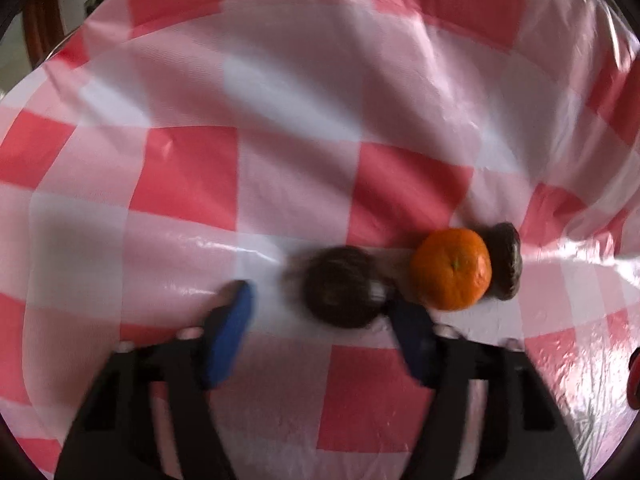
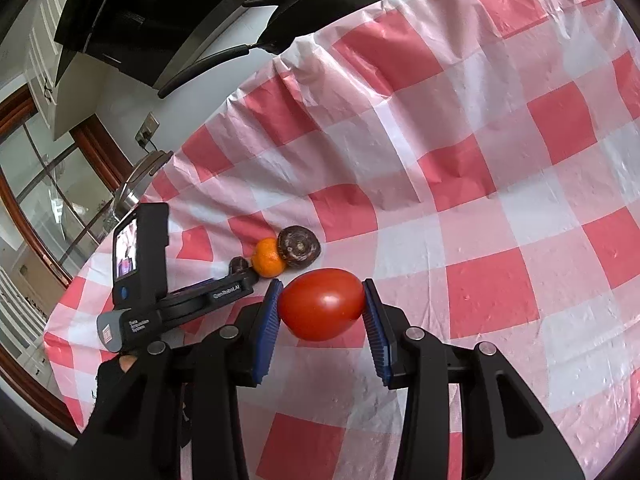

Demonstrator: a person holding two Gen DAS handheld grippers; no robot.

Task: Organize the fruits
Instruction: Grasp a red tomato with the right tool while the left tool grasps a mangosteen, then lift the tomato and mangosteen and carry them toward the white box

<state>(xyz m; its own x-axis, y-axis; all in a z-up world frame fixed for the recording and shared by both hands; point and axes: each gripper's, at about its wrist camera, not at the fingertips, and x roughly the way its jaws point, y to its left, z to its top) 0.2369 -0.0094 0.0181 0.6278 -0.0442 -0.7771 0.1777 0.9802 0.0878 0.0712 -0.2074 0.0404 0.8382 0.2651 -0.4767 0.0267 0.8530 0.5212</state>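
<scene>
On the red-and-white checked cloth point(image 1: 192, 176) lie a mandarin point(image 1: 451, 268) and a dark brown round fruit point(image 1: 506, 260) touching it from behind. A second dark fruit point(image 1: 340, 292), blurred, sits between the blue pads of my left gripper point(image 1: 318, 298). The right pad touches it and the left pad stands clear, so the jaws are open. In the right wrist view my right gripper point(image 2: 322, 306) is shut on a red tomato point(image 2: 322, 304), held just above the cloth. Beyond it lie the mandarin point(image 2: 269, 262), the larger dark fruit point(image 2: 298, 246) and the small dark one point(image 2: 239, 266).
A gloved hand point(image 2: 116, 376) holds the left gripper's body point(image 2: 140, 248) at the table's left edge. Black pans point(image 2: 328, 4) stand past the far edge of the cloth. A metal lid point(image 2: 140, 176) sits at the far left corner. Open cloth stretches to the right.
</scene>
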